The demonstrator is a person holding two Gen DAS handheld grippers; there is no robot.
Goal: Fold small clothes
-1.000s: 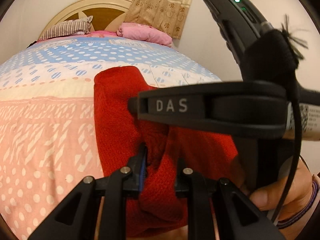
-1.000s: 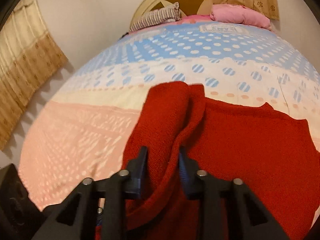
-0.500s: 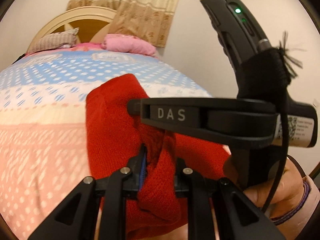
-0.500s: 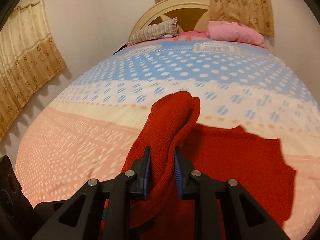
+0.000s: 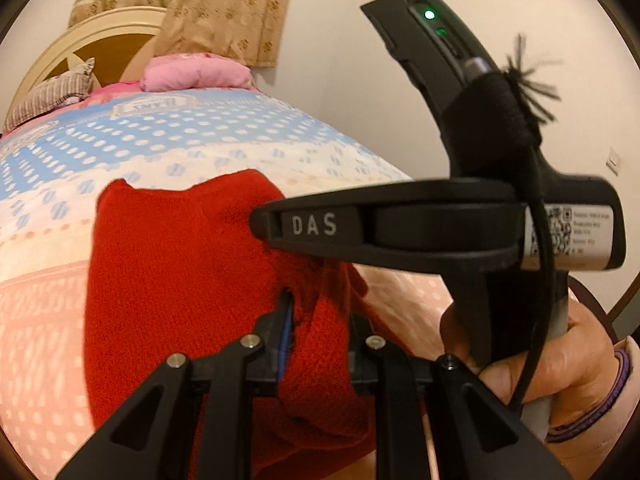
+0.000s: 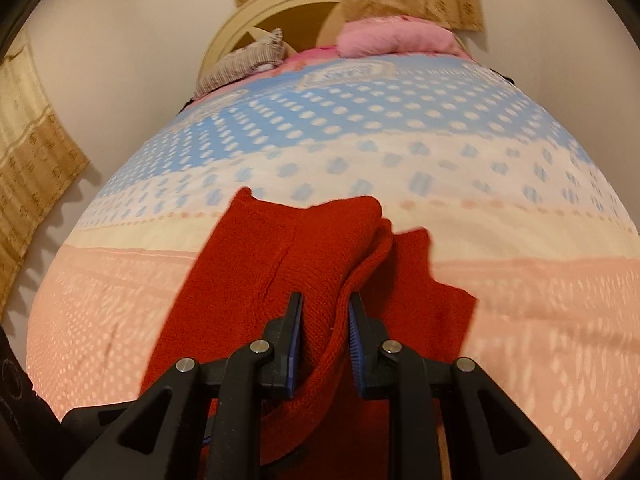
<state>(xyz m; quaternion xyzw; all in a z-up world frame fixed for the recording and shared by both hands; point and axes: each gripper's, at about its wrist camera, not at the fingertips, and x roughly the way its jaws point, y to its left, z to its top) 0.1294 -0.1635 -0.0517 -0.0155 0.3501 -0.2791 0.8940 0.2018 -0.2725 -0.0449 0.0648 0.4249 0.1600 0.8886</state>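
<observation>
A red knitted garment (image 5: 172, 280) lies on the bed, folded over on itself; it also shows in the right wrist view (image 6: 280, 264). My left gripper (image 5: 318, 320) is shut on a bunched edge of the red garment at its near right side. My right gripper (image 6: 324, 320) is shut on a doubled edge of the same garment and holds it just above the bed. The body of the right gripper (image 5: 400, 224) crosses the left wrist view and hides the garment's right part.
The bed has a quilt (image 6: 400, 152) with blue, cream and pink dotted bands. A pink pillow (image 6: 392, 36) and a striped pillow (image 6: 248, 60) lie by the cream headboard (image 6: 280, 4). Curtains (image 6: 36, 152) hang at the left and behind the bed.
Both grippers have carried the held red edge to the left over the rest of the garment. The folded part now covers more of the flat part.
</observation>
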